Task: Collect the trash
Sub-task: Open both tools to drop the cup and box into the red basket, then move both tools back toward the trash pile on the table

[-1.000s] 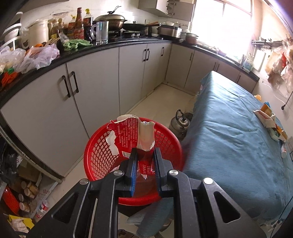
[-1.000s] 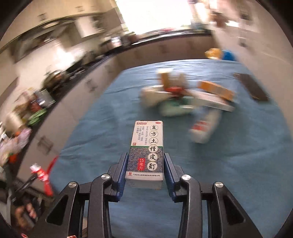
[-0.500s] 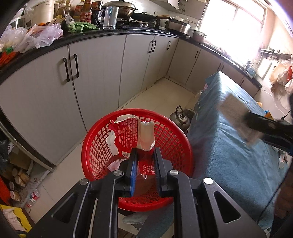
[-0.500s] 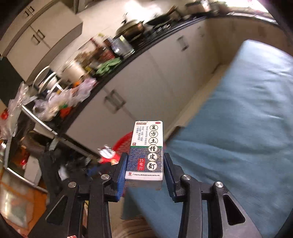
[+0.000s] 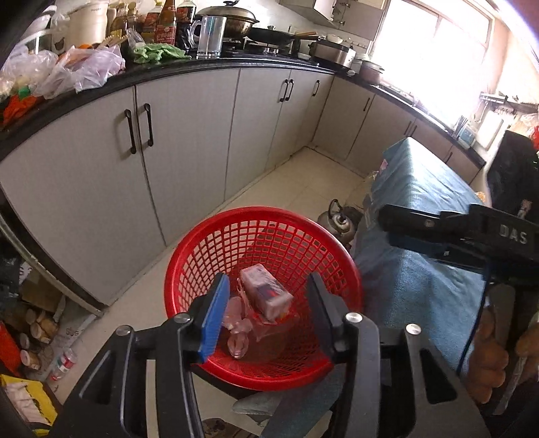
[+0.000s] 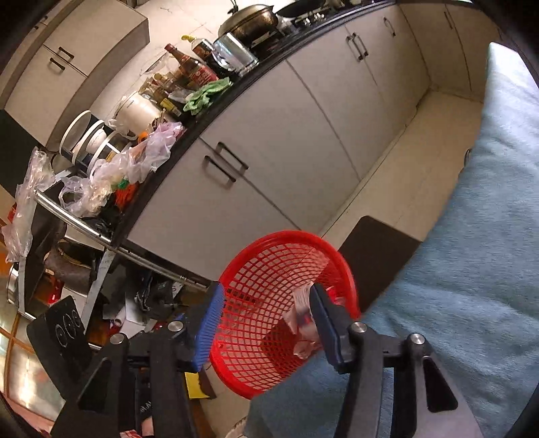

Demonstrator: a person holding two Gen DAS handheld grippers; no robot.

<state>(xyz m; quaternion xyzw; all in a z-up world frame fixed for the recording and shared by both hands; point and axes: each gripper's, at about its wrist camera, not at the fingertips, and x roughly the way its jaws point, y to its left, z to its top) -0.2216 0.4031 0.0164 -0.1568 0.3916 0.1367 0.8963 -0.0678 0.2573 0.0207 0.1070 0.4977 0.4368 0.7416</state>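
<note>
Basket [image 5: 269, 232] sits right at the edge of the blue cloth [image 5: 421, 289], red plastic mesh, with pale cabinets [image 5: 188, 134] behind it and a kettle [image 5: 337, 219] on the floor just past its rim. Left tool [image 5: 266, 310] hangs over the basket with its jaws opening and nothing between the pads, so it's let go. Down in the basket lies a small box [image 5: 266, 296], a bit blurred, resting on some crumpled clear wrapper [image 5: 239, 330]. Box and wrapper are both inside the rim, toward the near side.

Right tool [image 6: 266, 323] is also over the basket [image 6: 279, 273], coming in from the cloth side [image 6: 471, 269], jaws opening too and empty. In its view a blurry white-and-red bit [image 6: 303, 320] shows just beside the right pad, inside the basket; can't tell if it touches the pad. From the left view the right tool [image 5: 397, 225] shows as a dark bar reaching across the cloth toward the basket, with a hand [image 5: 488, 357] gripping its handle low at the right edge.

Counter [image 5: 111, 77] along the cabinets is loaded with plastic bags [image 5: 77, 67], sauce bottles [image 5: 165, 23], a clear jug [image 5: 210, 35] and a lidded wok [image 5: 229, 17].
</note>
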